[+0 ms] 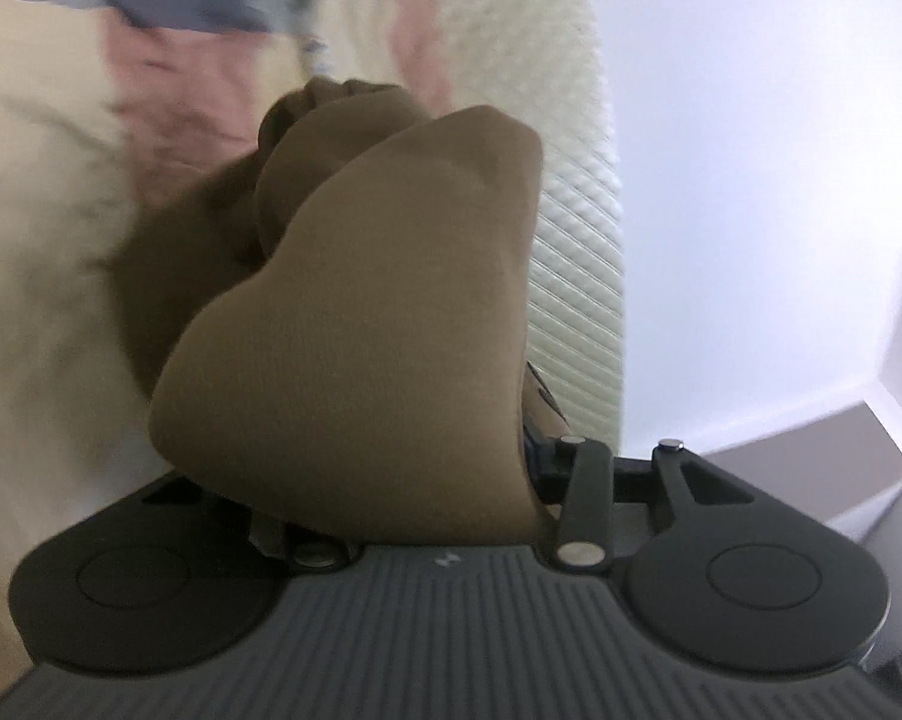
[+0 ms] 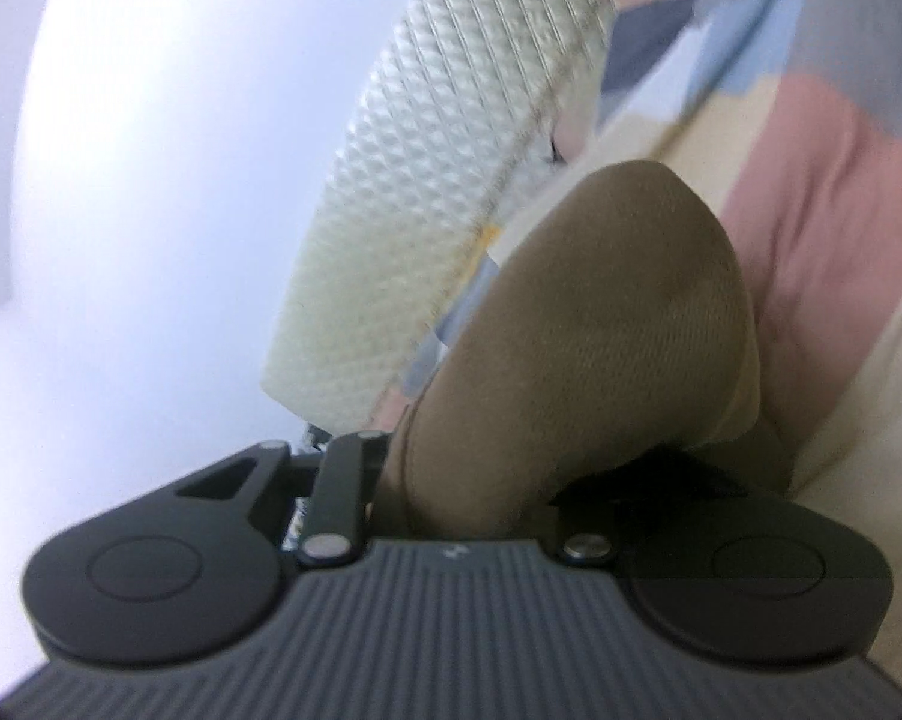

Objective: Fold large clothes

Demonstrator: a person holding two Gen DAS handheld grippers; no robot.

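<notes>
The left wrist view is filled by a bulging fold of brown cloth [image 1: 354, 324], which rises straight out of the left gripper [image 1: 390, 516] and covers both of its fingers. The cloth bunches into darker wrinkles further out and trails away to the left over a bedsheet [image 1: 36, 228] — cream, with blurred pink and blue patches. The jaws themselves are hidden, yet the fabric comes up from between them and stands off the sheet, so this gripper is clamped on the cloth.

The right wrist view shows much the same. A rounded hump of the brown cloth [image 2: 589, 348] swells up from the right gripper [image 2: 499, 510] and hides its fingers; the weave is plain to see at this range. It too is closed on the fabric, with the patterned bedsheet [image 2: 835, 192] behind.

In both views a white quilted mattress edge [image 1: 577, 276] [image 2: 414, 192] runs beside the cloth, and a pale wall [image 1: 751, 150] lies beyond it. The background is smeared with blur.
</notes>
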